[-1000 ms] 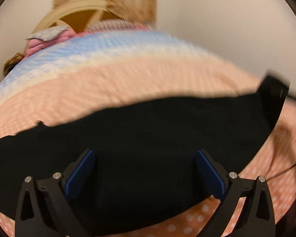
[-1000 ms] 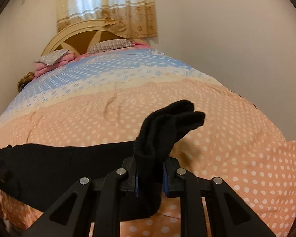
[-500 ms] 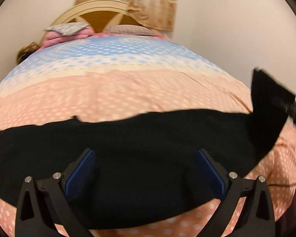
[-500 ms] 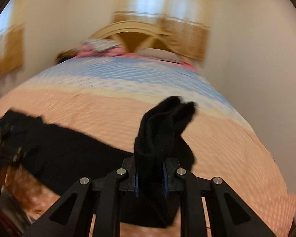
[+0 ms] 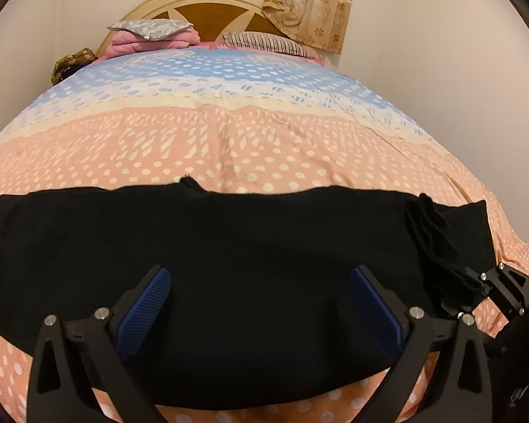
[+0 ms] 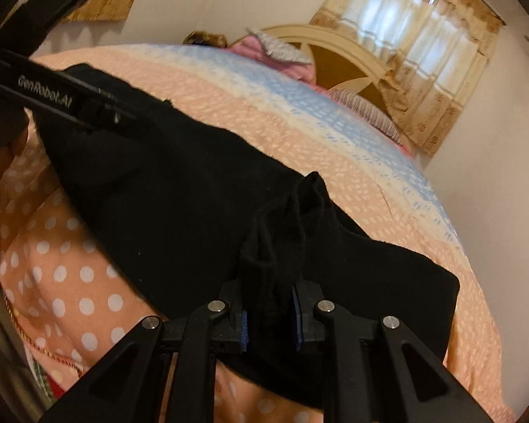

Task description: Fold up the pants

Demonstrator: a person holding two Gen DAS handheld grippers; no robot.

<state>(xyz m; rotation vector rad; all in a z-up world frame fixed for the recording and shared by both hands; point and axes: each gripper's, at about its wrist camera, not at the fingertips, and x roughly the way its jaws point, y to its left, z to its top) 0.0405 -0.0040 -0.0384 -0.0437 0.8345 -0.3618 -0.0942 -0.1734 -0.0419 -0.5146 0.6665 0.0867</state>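
Right wrist view: my right gripper (image 6: 268, 312) clamps bunched black fleece pants (image 6: 180, 204) | my left gripper (image 5: 261, 312) gapes wide above them

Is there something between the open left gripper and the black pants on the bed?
Nothing visible. The left gripper hangs open directly over the black pants, with only cloth between its blue pads.

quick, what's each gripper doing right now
Left gripper: open, holding nothing, over the black pants.
Right gripper: closed on a bunched fold of the pants.
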